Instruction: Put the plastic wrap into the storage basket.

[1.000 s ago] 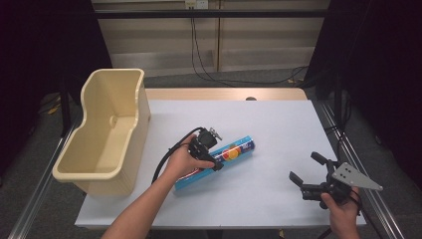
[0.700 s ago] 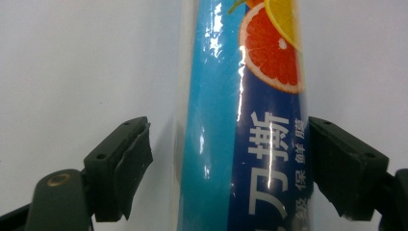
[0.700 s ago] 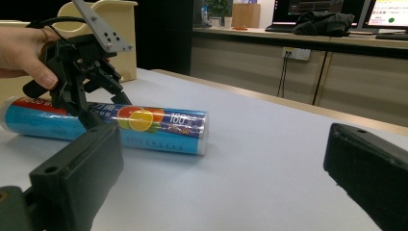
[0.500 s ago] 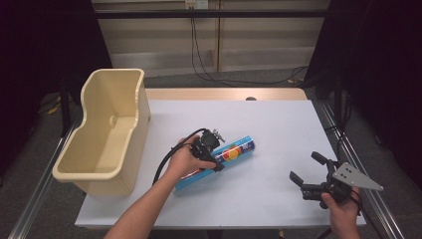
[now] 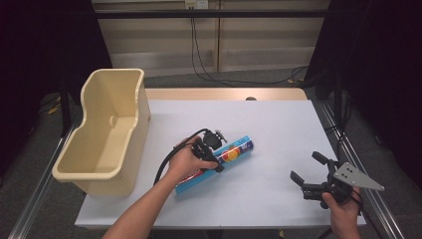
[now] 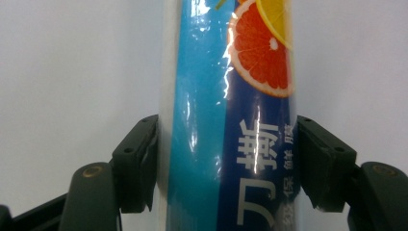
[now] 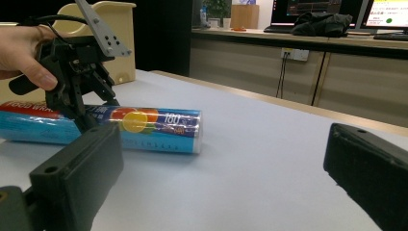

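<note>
We see the left gripper (image 5: 213, 158) pinching the blue roll (image 5: 239, 148) that lies mid-table beside the cream bin (image 5: 107, 127); the right gripper (image 5: 309, 170) is spread, well apart

One blue roll of cling film (image 5: 215, 162) printed with citrus slices, one cream plastic bin (image 5: 105, 130), one white table (image 5: 278, 129), and two grippers: the left gripper (image 5: 213, 155) and the right gripper (image 5: 307, 172)
</note>
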### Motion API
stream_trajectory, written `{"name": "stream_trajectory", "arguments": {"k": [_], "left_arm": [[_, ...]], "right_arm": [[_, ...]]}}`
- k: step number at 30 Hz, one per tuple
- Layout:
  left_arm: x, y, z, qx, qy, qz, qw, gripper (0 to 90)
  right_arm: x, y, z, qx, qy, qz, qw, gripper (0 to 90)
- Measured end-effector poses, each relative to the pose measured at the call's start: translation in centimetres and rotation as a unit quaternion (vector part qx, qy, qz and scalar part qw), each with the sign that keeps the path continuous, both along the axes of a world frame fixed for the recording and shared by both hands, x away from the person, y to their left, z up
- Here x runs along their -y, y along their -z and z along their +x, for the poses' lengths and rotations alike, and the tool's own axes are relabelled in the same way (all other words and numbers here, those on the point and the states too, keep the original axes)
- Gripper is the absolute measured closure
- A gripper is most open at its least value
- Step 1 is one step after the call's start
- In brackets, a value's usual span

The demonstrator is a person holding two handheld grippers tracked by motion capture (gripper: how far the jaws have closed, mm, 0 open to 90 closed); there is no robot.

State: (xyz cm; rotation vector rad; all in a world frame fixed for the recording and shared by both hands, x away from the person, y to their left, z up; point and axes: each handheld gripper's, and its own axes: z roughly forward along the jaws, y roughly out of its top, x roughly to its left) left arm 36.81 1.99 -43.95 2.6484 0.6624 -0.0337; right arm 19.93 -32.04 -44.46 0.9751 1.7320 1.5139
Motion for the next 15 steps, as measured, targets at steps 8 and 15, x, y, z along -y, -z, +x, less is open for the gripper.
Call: {"name": "stream_trajectory", "arguments": {"k": [8,15], "left_arm": [[-0.9,-1.9,0.0,-0.009,-0.033,-0.014,0.9993,32.3],[-1.8,-3.7,0.1,-0.009,-0.058,-0.024,0.998,32.3]], "right_arm": [[0.0,0.0,0.0,0.0,0.001,0.003,1.0,0.0],[0.0,0.0,0.0,0.001,-0.001,0.0,1.0,0.0]]}}
